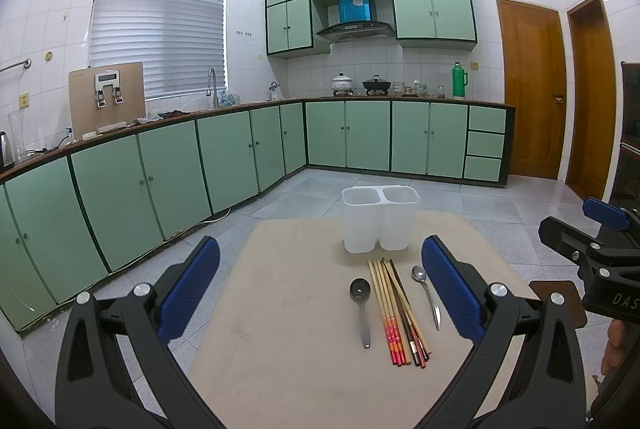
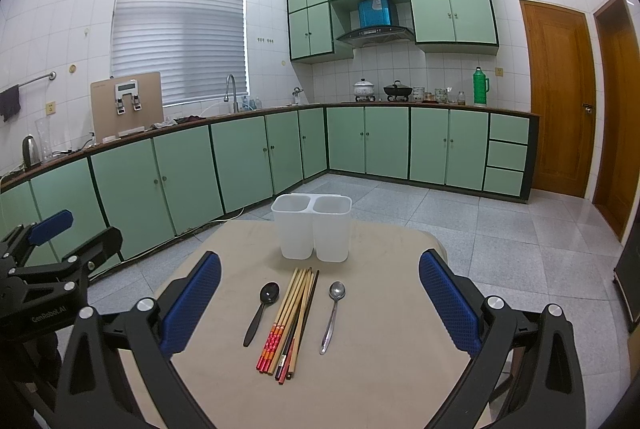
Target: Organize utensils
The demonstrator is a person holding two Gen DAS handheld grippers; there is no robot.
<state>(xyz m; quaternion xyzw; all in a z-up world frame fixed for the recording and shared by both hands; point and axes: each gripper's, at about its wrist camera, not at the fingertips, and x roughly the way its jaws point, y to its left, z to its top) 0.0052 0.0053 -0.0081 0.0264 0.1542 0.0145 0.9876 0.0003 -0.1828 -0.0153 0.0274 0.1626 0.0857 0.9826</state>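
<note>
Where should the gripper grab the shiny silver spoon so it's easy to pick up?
Probably the thin handle of the silver spoon, near its middle, coming straight down from above with the right gripper. The spoon lies flat on the table, apart from the chopsticks, so open fingers can straddle the narrow handle across its width. The rounded bowl looks harder to pinch.

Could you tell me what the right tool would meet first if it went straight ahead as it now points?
Probably the chopsticks on the table, centred between its open fingers; depth is unclear.

Both the left gripper point(image 1: 320, 285) and right gripper point(image 2: 320, 301) have black angular frames. Their fingers point(image 1: 188, 289) carry blue textured pads and silver round screws. White lettering marks each body.
</note>
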